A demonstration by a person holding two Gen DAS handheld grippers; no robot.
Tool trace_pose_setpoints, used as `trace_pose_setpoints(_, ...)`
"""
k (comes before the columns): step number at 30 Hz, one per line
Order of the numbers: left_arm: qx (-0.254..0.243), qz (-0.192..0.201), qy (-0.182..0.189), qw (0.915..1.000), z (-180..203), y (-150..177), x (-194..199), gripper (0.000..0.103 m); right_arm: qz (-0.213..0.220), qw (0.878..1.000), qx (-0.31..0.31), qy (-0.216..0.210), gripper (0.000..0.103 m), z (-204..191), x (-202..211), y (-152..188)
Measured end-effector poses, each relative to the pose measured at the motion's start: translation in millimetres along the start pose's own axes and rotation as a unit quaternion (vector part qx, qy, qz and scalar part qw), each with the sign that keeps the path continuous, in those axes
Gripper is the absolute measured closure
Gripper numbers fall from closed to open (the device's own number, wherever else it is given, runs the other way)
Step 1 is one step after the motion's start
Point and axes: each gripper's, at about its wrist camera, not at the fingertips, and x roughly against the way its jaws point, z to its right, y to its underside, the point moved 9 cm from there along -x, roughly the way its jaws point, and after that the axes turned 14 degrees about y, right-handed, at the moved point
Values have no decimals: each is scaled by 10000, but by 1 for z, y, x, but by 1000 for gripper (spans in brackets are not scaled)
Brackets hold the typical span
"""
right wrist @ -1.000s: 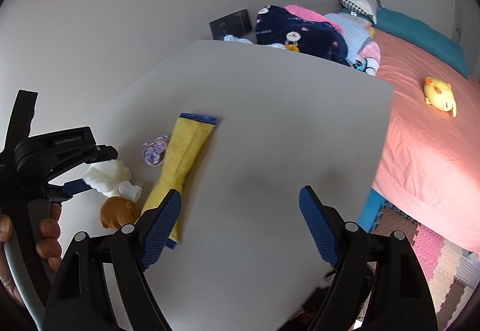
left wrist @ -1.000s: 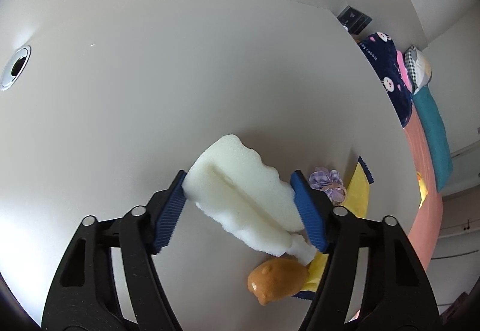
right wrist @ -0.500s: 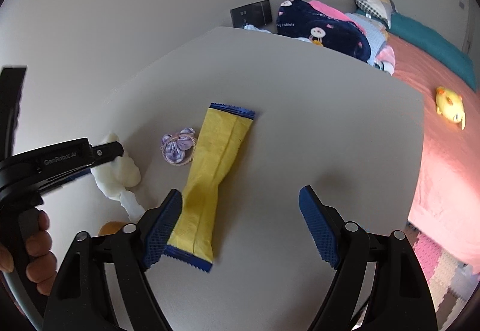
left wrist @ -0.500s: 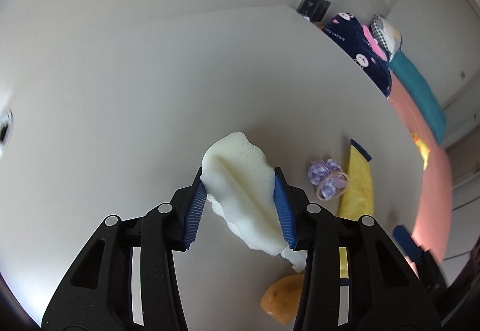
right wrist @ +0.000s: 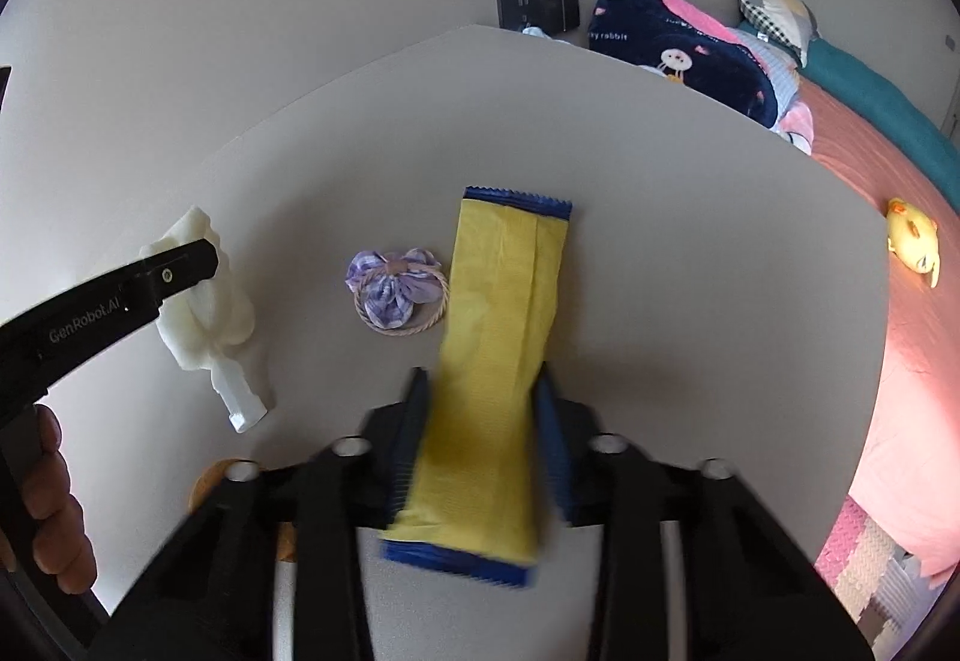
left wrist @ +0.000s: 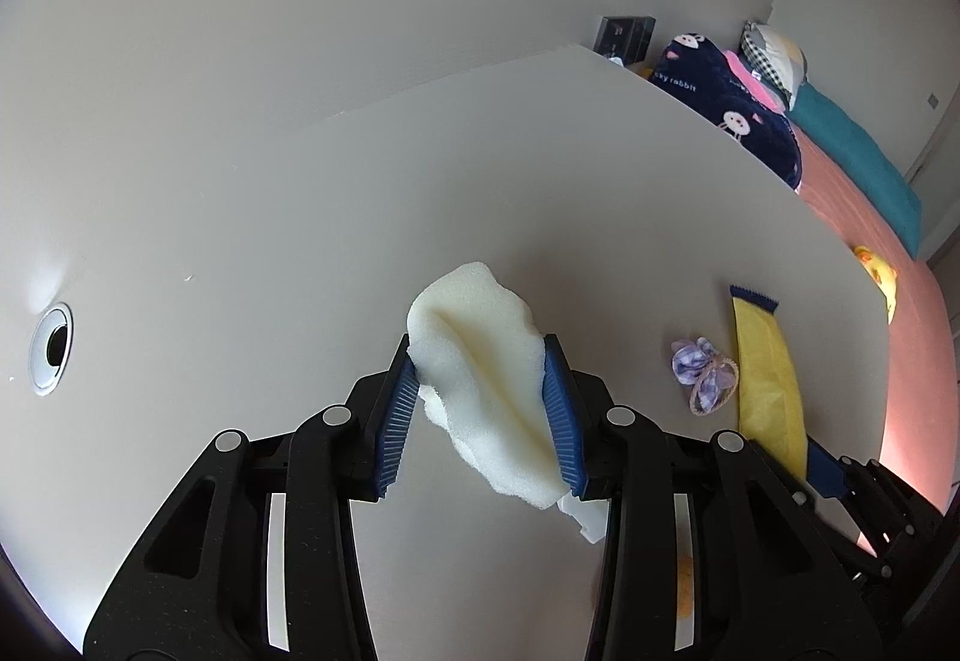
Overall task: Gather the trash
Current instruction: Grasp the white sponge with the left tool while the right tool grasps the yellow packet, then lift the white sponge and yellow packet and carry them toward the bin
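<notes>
My left gripper [left wrist: 480,409] is shut on a white foam scrap [left wrist: 480,361] and holds it above the grey table [left wrist: 300,241]; it also shows in the right wrist view [right wrist: 204,301]. A yellow wrapper with blue ends [right wrist: 498,361] lies flat on the table. My right gripper [right wrist: 480,433] has its jaws around the wrapper's near half, blurred and narrowed against its edges. The wrapper also shows in the left wrist view [left wrist: 765,373]. A small white plastic piece [right wrist: 240,397] lies under the foam.
A purple fabric hair tie [right wrist: 396,295] lies left of the wrapper. A brown round object [right wrist: 207,481] sits near the left gripper. A cable hole [left wrist: 51,349] is in the table's left. A pink bed [right wrist: 870,301] with a yellow toy [right wrist: 912,235] borders the right edge.
My right gripper moved forward over the yellow wrapper and its jaws narrowed around it. My left gripper lifted the foam scrap higher off the table.
</notes>
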Motion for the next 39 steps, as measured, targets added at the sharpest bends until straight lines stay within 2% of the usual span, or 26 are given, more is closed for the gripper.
trace_pose_setpoints(6, -11, -40, 232, 9997, 6, 1, 0, 71, -70, 9996, -159, -200, 83, 7, 2, 0)
trace_pose_setpoints(12, -210, 253, 290, 9990, 20, -4, 18, 77, 8, 9993, -207, -300, 83, 18, 15, 2)
trace_pose_setpoints(20, -541, 552, 305, 9965, 46, -15, 51, 77, 199, 9985, -399, -324, 84, 40, 41, 3)
trace_pose_setpoints(39, -1050, 445, 704, 9910, 123, 28, 74, 77, 478, 9953, -826, -138, 84, 102, 98, 38)
